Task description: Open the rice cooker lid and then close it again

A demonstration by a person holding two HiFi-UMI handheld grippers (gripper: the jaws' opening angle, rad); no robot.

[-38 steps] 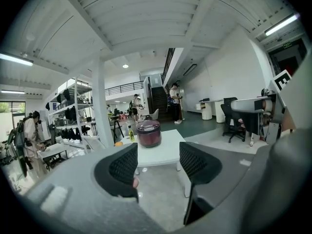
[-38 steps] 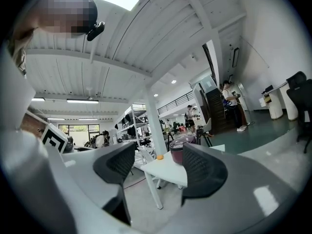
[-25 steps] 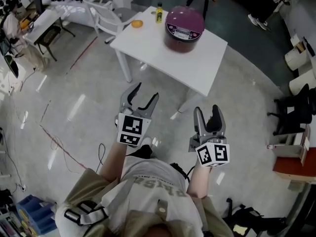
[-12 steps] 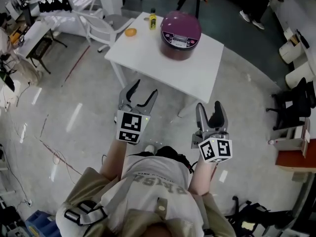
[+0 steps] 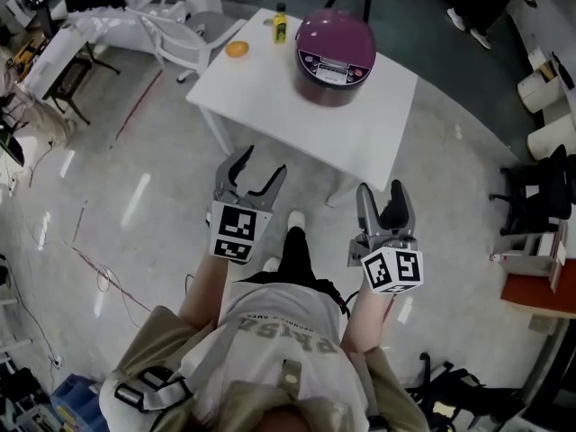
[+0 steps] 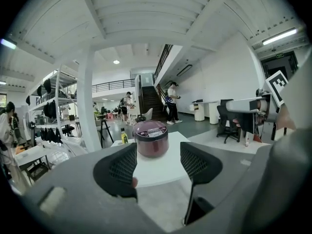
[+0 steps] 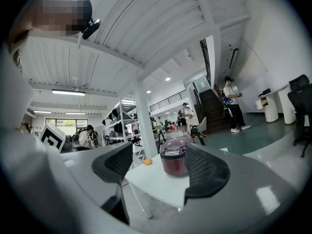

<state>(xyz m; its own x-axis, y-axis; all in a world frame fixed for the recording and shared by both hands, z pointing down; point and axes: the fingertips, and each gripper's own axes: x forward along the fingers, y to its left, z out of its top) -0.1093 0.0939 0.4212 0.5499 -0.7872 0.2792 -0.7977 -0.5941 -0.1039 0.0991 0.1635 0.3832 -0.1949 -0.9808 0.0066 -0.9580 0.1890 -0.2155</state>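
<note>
Rice cooker [image 5: 336, 55]: lid shut, on table [image 5: 270, 97]
Left gripper [image 5: 263, 165]: spread, empty, short of table
Right gripper [image 5: 379, 193]: spread, empty

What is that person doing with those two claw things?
A person holds a gripper in each hand, the left gripper and the right gripper. Both point at a white table with a purple rice cooker on it. The cooker's lid is shut. Both grippers are open and hold nothing, and neither has reached the table yet. An orange and a small yellow bottle also sit on the table, apart from the cooker.
</note>
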